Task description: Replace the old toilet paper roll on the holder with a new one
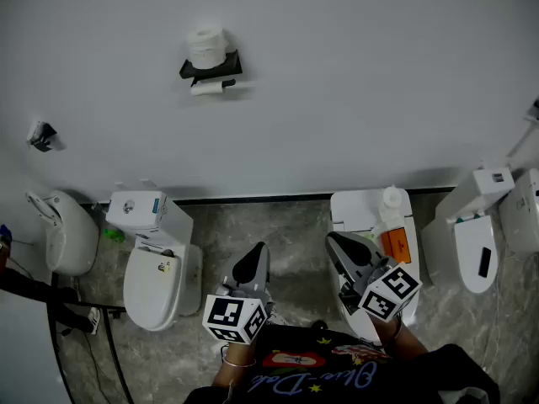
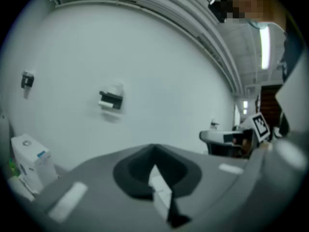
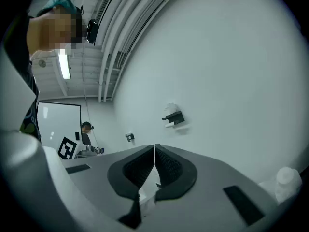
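A black toilet paper holder (image 1: 211, 67) hangs on the white wall, far ahead of both grippers. A full white roll (image 1: 207, 46) sits on top of it, and a thin, nearly bare roll (image 1: 206, 88) hangs under it. The left gripper view shows the holder (image 2: 111, 100) small and blurred, and the right gripper view shows the holder (image 3: 174, 117) as well. My left gripper (image 1: 261, 247) is shut with nothing in it, its jaws (image 2: 154, 148) pressed together. The right gripper (image 1: 330, 239) is also shut and empty, with its ridged pads (image 3: 166, 164) meeting.
Several white toilets stand along the wall's foot: one at the left (image 1: 157, 277) with a boxy tank (image 1: 137, 209), one under my right gripper (image 1: 367, 213) bearing a bottle (image 1: 392, 198) and an orange pack (image 1: 396, 244), one at the right (image 1: 472, 252). A small fitting (image 1: 42, 135) is on the wall at left.
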Tool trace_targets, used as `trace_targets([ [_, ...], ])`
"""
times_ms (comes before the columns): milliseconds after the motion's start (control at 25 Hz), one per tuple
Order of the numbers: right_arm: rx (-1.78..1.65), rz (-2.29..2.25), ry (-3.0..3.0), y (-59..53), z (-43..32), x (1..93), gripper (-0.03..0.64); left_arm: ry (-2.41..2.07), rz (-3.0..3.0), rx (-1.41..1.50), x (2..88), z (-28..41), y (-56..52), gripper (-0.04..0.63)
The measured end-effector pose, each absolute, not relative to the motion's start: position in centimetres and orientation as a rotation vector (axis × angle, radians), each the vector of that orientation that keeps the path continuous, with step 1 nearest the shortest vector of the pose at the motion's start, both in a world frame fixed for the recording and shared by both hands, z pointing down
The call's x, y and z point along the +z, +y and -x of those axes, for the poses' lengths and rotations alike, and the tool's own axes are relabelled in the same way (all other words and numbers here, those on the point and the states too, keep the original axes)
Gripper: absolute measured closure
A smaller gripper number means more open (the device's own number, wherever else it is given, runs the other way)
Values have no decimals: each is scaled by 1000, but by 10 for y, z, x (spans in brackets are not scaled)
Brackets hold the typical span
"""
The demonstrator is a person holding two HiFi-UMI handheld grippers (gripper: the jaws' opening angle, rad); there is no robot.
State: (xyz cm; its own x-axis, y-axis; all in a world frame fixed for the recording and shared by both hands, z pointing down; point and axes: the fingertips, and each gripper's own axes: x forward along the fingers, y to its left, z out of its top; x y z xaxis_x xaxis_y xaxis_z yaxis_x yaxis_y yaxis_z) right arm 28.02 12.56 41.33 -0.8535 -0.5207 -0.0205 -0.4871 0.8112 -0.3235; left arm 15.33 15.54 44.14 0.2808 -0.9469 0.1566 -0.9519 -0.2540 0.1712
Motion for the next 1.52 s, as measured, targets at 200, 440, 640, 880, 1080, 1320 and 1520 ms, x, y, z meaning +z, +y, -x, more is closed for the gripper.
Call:
trace_targets([
  [200,-423,835,2884,67,-225,415,603,-1726,-2351,-28,444,-100,95,607],
  [440,-332,861,2876,-10,-123,406,603,-1657,-2380,42,453,-4,11,607],
  [640,-321,937,2811,-74,-49,393,603,-1583,-2472,122,448,61,-55,607],
  [880,-305,1003,2722,-112,-7,362,603,-1579,-2585,178,418,99,-99,607],
  [1080,-375,952,2733,-129,16,364,603,-1604,-2471,-31,415,121,-131,607],
  [1320,-386,990,2761,-140,9,359,603,-1504,-2328,-346,406,136,-167,606],
  [1520,-384,1062,2745,-153,-7,361,603,-1172,-2086,-762,408,137,-210,402],
])
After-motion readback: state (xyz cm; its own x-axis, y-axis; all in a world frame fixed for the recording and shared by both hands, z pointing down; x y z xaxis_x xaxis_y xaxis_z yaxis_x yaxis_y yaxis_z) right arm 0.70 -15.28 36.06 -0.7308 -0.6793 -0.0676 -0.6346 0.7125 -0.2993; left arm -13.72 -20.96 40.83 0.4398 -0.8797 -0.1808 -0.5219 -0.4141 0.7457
